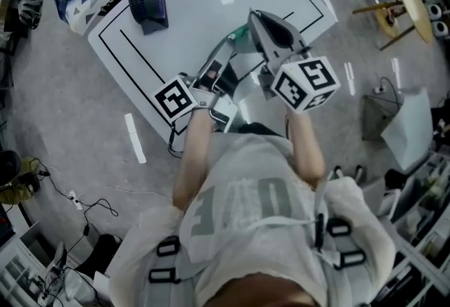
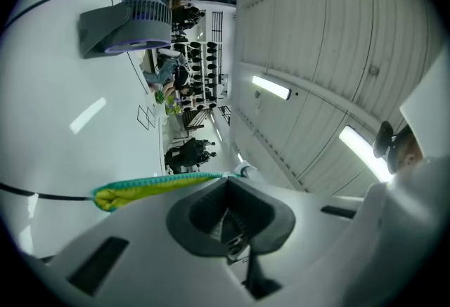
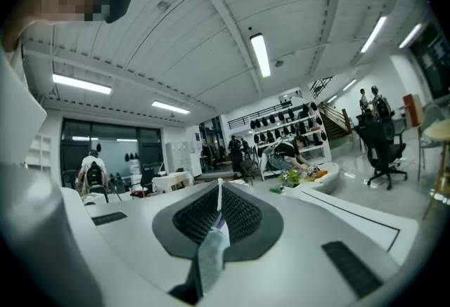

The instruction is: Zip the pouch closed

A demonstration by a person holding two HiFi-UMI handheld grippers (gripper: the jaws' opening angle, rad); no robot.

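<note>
I hold both grippers up over the white table (image 1: 197, 10), close together. The pouch shows as a teal-and-yellow edge (image 2: 151, 185) running left from the tips of my left gripper (image 2: 228, 183), whose jaws are shut on it, with a small metal piece deep between the pads. In the head view only a green bit of the pouch (image 1: 242, 33) peeks out between the left gripper (image 1: 230, 42) and the right gripper (image 1: 254, 15). My right gripper (image 3: 219, 183) is shut on a thin grey strip (image 3: 209, 253) that lies between its pads. The rest of the pouch is hidden.
A dark blue fan-like box (image 1: 148, 2) (image 2: 130, 28) stands at the table's far left, inside black marked lines. A wooden stand (image 1: 404, 7) and a grey bin (image 1: 394, 119) are on the floor to the right. A white tub with plants (image 3: 320, 179) sits ahead.
</note>
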